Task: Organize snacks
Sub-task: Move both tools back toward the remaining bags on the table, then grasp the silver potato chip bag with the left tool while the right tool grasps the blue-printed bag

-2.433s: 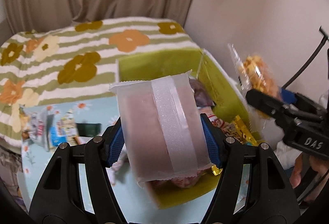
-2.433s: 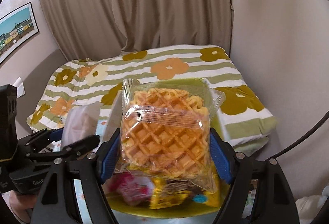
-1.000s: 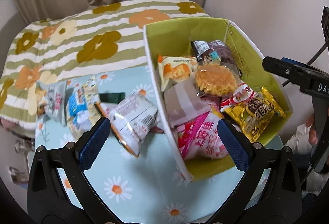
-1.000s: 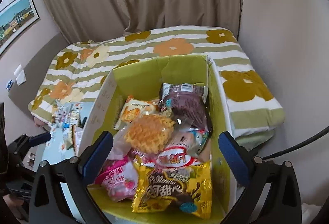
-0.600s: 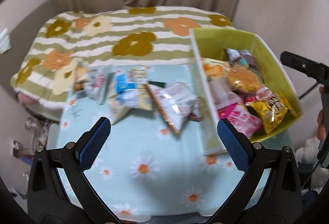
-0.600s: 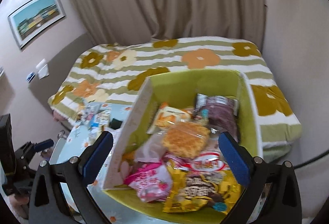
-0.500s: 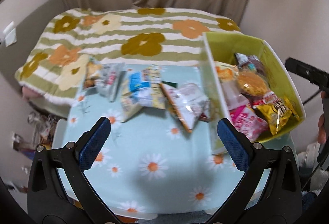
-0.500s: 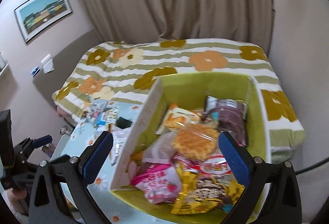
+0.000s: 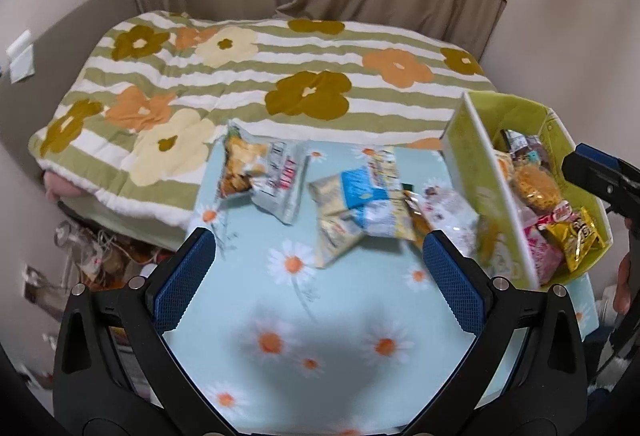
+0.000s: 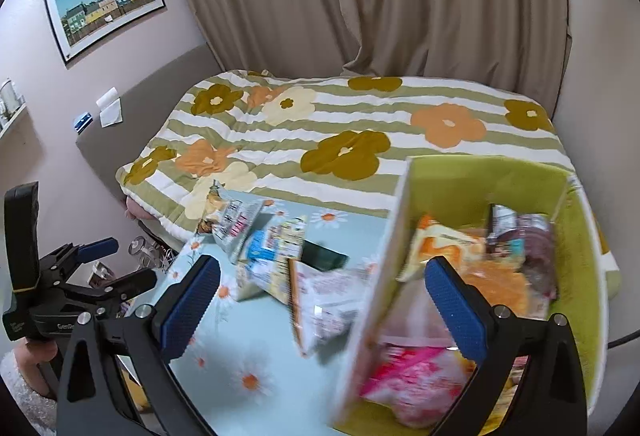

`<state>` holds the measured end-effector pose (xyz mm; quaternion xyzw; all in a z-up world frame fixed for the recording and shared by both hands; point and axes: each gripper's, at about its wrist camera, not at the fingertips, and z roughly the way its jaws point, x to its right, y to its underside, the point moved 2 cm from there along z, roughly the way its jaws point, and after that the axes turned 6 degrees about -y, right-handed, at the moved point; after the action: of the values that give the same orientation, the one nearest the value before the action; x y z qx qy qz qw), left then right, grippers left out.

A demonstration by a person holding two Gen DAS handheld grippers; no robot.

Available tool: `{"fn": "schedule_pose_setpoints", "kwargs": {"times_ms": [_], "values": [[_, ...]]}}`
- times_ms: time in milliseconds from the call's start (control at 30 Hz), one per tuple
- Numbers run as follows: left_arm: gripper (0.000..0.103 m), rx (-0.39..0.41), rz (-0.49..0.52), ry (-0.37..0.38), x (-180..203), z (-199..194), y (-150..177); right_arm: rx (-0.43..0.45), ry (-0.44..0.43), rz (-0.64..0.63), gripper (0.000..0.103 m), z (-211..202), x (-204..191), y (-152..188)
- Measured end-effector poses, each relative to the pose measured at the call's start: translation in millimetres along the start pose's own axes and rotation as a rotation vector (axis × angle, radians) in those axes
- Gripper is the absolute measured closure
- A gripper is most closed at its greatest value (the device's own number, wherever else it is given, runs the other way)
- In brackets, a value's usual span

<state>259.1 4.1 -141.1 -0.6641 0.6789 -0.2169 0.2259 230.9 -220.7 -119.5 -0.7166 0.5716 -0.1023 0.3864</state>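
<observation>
We are holding both grippers, left (image 9: 318,268) and right (image 10: 320,298), fingers apart and empty, risking snagging overlapping snack packets (image 9: 362,203) beside the green box (image 9: 480,171).

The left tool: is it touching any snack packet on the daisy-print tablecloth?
Apart. The left wrist view shows the left tool open, with bare tablecloth between it and the nearest blue-and-white packet.

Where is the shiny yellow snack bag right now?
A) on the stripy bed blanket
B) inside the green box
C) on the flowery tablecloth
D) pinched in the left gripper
B. The shiny yellow snack bag lies inside the green box, near its front corner with the other packets; the left gripper is open and holds nothing.
</observation>
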Motion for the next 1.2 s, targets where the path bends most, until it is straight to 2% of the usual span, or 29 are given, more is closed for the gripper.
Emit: {"fn": "schedule_pose_setpoints", "kwargs": {"times_ms": [200, 433, 600, 767, 1100, 1133, 1167, 1200], "values": [[0.001, -0.036, 0.065, 0.038, -47, 40, -28, -0.060, 0.025, 0.015, 0.001, 56, -40, -6], [0.001, -0.100, 0.141, 0.119, -74, 109, -54, -0.137, 0.091, 0.064, 0.001, 124, -57, 6], [0.001, -0.160, 0.186, 0.186, -76, 166, -62, -0.184, 0.134, 0.108, 0.001, 158, -46, 15], [0.001, -0.203, 0.214, 0.244, -70, 206, -62, -0.211, 0.161, 0.128, 0.001, 175, -39, 21], [0.001, -0.272, 0.208, 0.287, -69, 242, -62, -0.239, 0.131, 0.112, 0.001, 201, -31, 22], [0.002, -0.279, 0.210, 0.291, -69, 244, -61, -0.244, 0.129, 0.109, 0.001, 203, -30, 22], [0.009, -0.286, 0.212, 0.294, -68, 247, -59, -0.249, 0.128, 0.106, 0.001, 206, -29, 23], [0.021, -0.297, 0.216, 0.300, -67, 250, -58, -0.253, 0.125, 0.103, 0.001, 208, -28, 24]]}}
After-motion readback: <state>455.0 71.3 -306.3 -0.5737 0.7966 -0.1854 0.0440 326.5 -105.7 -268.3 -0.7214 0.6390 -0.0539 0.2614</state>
